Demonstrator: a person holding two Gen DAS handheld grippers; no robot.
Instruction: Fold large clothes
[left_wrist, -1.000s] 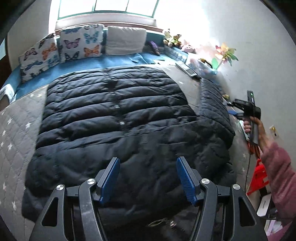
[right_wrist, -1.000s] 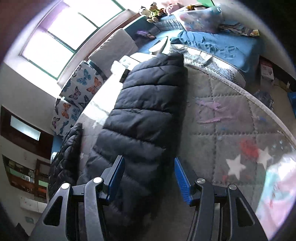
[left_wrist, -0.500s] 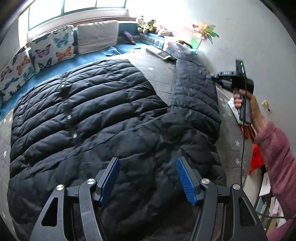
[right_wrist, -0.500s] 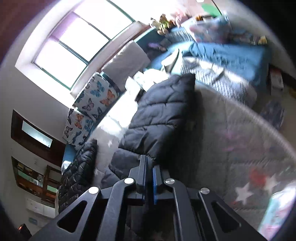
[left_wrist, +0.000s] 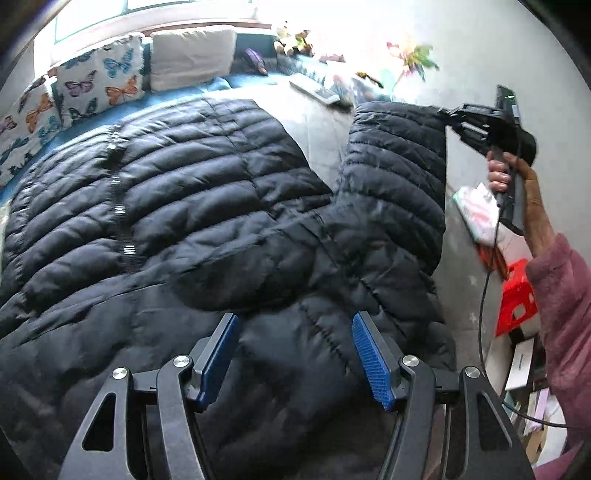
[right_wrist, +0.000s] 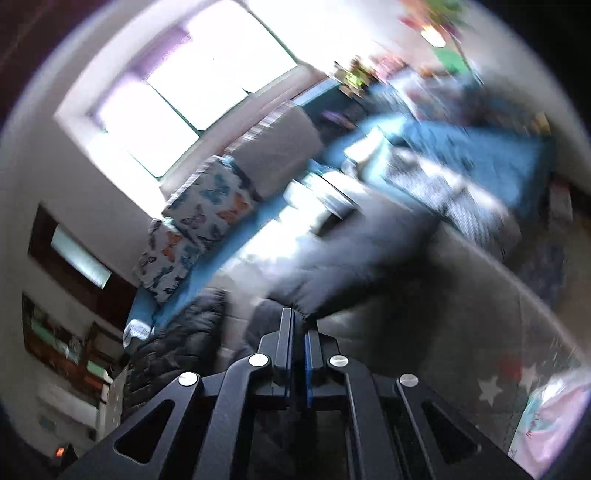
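Note:
A large black quilted puffer jacket (left_wrist: 192, 206) lies spread on the grey quilted bed, zipper up. My left gripper (left_wrist: 295, 354) is open and empty, hovering over the jacket's near shoulder area. My right gripper (left_wrist: 452, 120) is shut on the cuff of the jacket's right sleeve (left_wrist: 395, 166) and holds it lifted above the bed. In the blurred right wrist view the right gripper (right_wrist: 298, 325) has its blue pads closed on the sleeve (right_wrist: 354, 269), which hangs away from it.
Butterfly pillows (left_wrist: 99, 85) and a white pillow (left_wrist: 192, 55) line the window seat at the back. Toys and a pinwheel (left_wrist: 413, 59) stand at the back right. A red stool (left_wrist: 517, 299) and boxes sit on the floor at right, past the bed edge.
The right gripper closed on the sleeve cuff and lifted it up off the bed. The left gripper stayed open above the jacket.

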